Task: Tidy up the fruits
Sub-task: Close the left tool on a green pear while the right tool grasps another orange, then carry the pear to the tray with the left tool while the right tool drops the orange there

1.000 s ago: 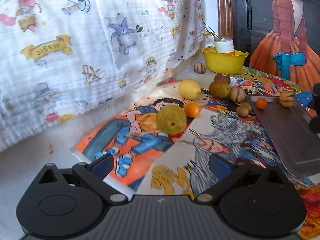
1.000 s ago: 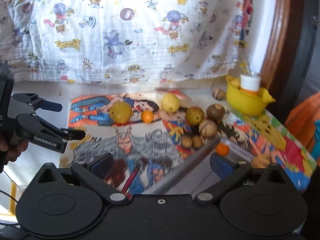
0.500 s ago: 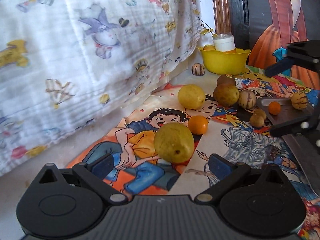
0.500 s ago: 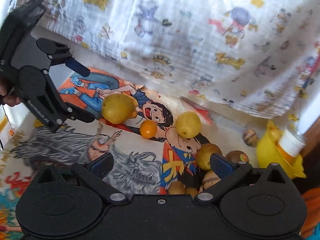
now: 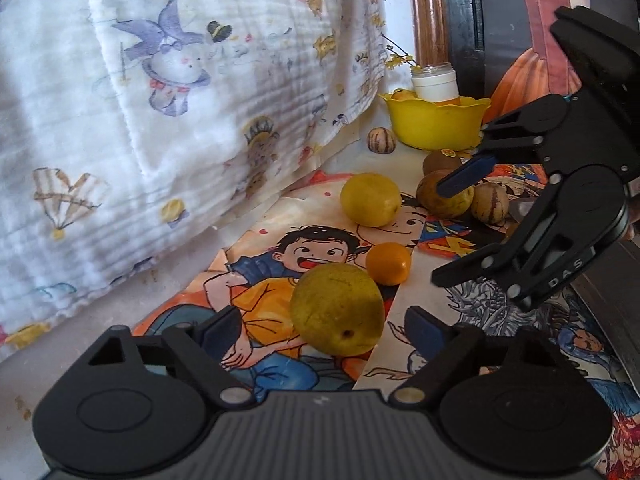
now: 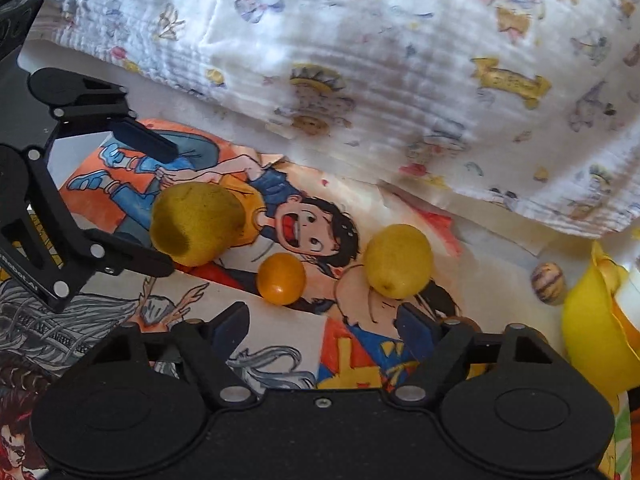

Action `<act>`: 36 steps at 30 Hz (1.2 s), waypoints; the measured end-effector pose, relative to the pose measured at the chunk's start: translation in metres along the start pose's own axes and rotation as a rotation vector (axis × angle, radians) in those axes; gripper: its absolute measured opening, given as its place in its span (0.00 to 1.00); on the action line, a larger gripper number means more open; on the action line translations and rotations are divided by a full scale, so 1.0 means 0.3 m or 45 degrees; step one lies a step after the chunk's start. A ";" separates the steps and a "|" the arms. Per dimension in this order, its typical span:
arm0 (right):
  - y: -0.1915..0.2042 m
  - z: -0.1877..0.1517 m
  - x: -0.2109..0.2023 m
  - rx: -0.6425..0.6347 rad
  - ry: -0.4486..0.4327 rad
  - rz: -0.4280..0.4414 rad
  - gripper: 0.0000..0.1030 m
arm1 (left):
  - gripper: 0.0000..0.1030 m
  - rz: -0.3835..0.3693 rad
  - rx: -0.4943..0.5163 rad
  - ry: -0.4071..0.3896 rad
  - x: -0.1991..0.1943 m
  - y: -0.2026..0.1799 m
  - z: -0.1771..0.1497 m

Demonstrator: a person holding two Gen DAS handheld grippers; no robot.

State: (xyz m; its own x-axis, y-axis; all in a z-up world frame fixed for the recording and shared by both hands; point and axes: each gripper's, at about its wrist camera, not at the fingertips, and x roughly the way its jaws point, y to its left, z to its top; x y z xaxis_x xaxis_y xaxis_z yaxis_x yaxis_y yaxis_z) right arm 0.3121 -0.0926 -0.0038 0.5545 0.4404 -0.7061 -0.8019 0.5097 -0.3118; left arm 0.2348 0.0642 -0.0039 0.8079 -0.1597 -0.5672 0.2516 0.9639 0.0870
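Note:
A large yellow-green fruit lies on the comic-print mat, between the open fingers of my left gripper; it also shows in the right wrist view. A small orange lies just behind it, then a yellow lemon. My right gripper is open and empty, just short of the small orange and the lemon. It shows from the side in the left wrist view. Several brown and striped fruits lie further back.
A yellow bowl with a white-capped jar stands at the back, a striped fruit beside it. A cartoon-print blanket hangs along the left. A grey tray lies at the right.
Both grippers have moved forward and down toward the fruits. The large yellow-green fruit now sits between my left fingers. The right gripper has come close over the small orange and the lemon.

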 end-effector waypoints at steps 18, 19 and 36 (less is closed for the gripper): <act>0.012 0.040 0.088 0.028 -0.019 0.056 0.58 | 0.62 -0.055 -0.052 0.067 0.047 0.010 0.025; 0.013 0.041 0.092 0.027 -0.019 0.060 0.56 | 0.61 -0.060 -0.060 0.073 0.050 0.014 0.026; -0.004 0.036 0.114 0.140 -0.040 0.099 0.35 | 0.58 -0.081 -0.097 0.081 0.060 0.025 0.034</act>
State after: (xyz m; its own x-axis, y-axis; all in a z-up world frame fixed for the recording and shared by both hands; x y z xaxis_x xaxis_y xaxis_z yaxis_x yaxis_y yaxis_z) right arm 0.3344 -0.0700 -0.0208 0.4994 0.5038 -0.7048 -0.8145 0.5502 -0.1839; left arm 0.2567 0.0663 -0.0051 0.7558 -0.2094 -0.6204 0.2579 0.9661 -0.0119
